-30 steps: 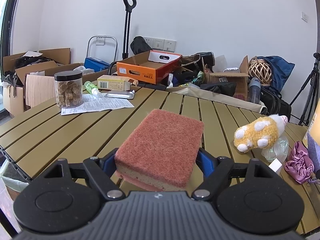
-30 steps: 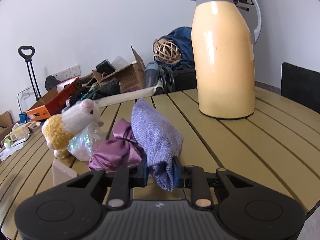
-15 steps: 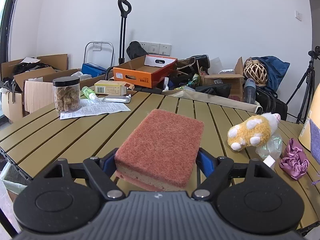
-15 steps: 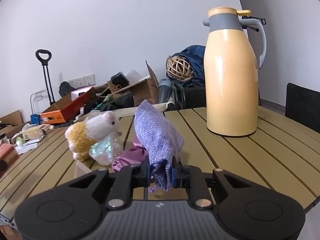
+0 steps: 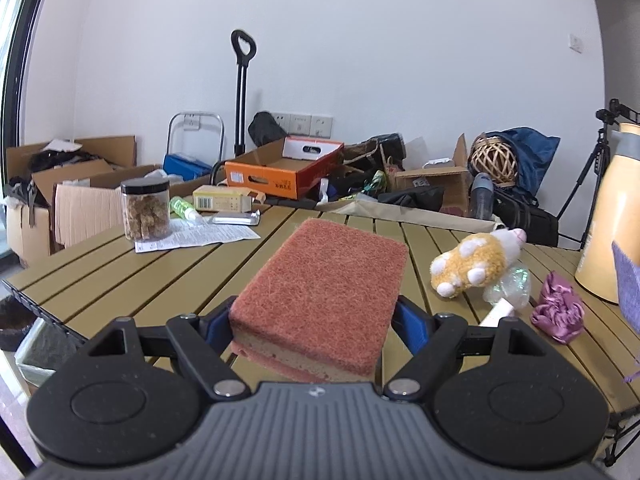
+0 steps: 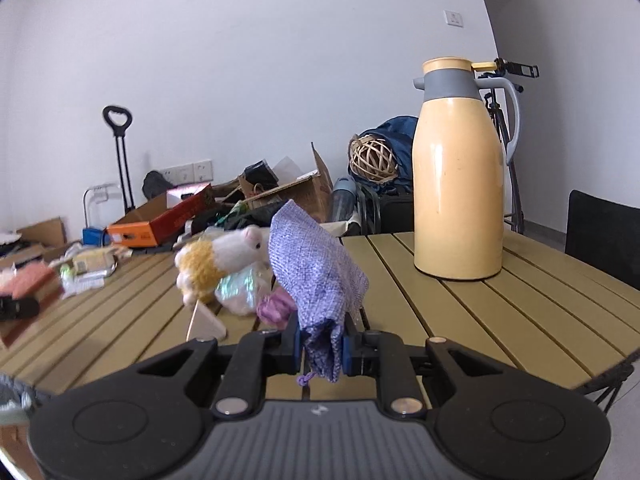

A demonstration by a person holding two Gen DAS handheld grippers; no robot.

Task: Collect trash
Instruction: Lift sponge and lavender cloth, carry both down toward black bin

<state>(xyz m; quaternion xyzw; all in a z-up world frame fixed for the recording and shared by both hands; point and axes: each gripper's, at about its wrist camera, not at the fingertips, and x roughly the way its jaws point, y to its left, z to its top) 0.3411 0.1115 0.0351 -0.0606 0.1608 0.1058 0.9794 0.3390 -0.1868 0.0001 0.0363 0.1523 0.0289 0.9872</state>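
Two things are held up above the desk, one in each claw. The left claw (image 5: 314,320) pinches a thick rust-red scrubbing sponge with a tan underside (image 5: 320,292) by its two long sides, with the flat rough face up. The right claw (image 6: 320,350) is pressed tight on a small lilac woven cloth pouch (image 6: 316,276), and the loose end of the pouch sticks up and leans away from the claw. A little purple cord hangs from the end near the camera.

On the brown slatted desk (image 6: 500,312), beyond the pouch, lies a fluffy yellow and white toy animal (image 6: 218,258). It rests on a crumpled shiny clear wrapper (image 6: 240,286). Just beside that sits a scrunched purple satin cloth (image 5: 558,312) and a small pale wedge-shaped block (image 6: 204,324). A tall yellow flask with a grey collar and handle (image 6: 460,184) stands upright at the right side of the desk, well apart from the toy.

At the far left of the desk stands a clear jar with a black lid and brown chunks inside (image 5: 145,210). It rests on a printed paper sheet (image 5: 200,236). Near it lie a small green bottle (image 5: 182,206), a pale yellow carton (image 5: 222,202) and a flat silver packet (image 5: 236,219).

Past the desk, by the white wall, sit an orange cardboard tray (image 5: 280,170), brown boxes and a woven cane ball (image 5: 495,160).
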